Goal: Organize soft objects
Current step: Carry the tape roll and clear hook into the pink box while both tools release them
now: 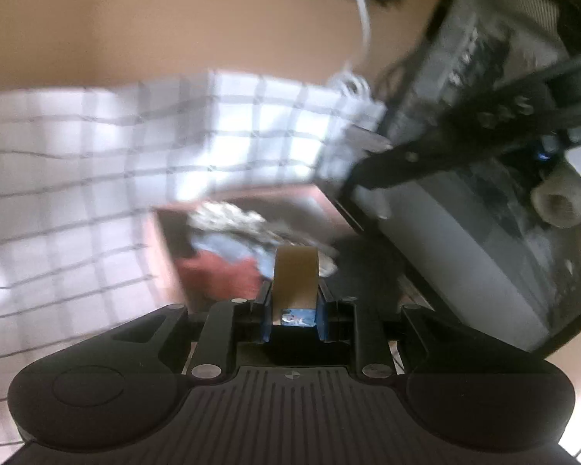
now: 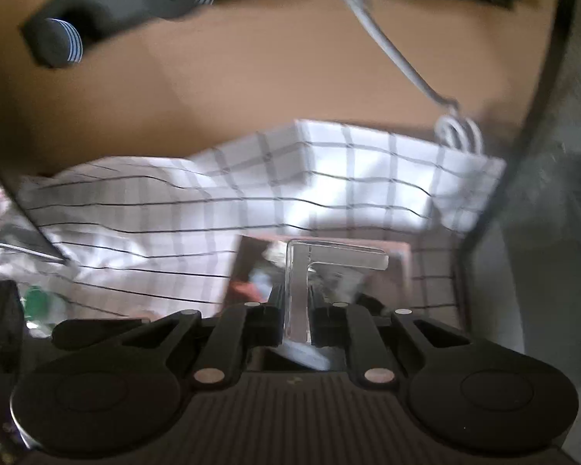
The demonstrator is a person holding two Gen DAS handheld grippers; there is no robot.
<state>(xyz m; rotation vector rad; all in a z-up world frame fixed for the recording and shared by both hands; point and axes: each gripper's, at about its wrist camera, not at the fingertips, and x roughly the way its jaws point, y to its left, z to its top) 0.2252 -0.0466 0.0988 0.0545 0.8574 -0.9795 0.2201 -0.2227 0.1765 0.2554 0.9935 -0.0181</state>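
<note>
A white checked cloth (image 1: 97,162) lies spread over the tan table; it also shows in the right wrist view (image 2: 166,217). A pinkish open box (image 1: 166,255) holds soft items: a red cloth (image 1: 220,275), a blue piece (image 1: 228,248) and a grey-white crumpled one (image 1: 232,215). The box also shows in the right wrist view (image 2: 399,255). My left gripper (image 1: 295,271) is shut, its tan pads together above the box. My right gripper (image 2: 299,294) is shut on a clear plastic piece (image 2: 329,259) over the box. The other gripper (image 1: 426,155) reaches in from the right.
A white cable (image 1: 362,19) runs across the table to the cloth's corner (image 2: 391,46). A dark glass-fronted case (image 1: 484,178) stands at the right. A black striped object (image 2: 128,4) lies at the far left of the table. A green item (image 2: 38,302) sits at the left.
</note>
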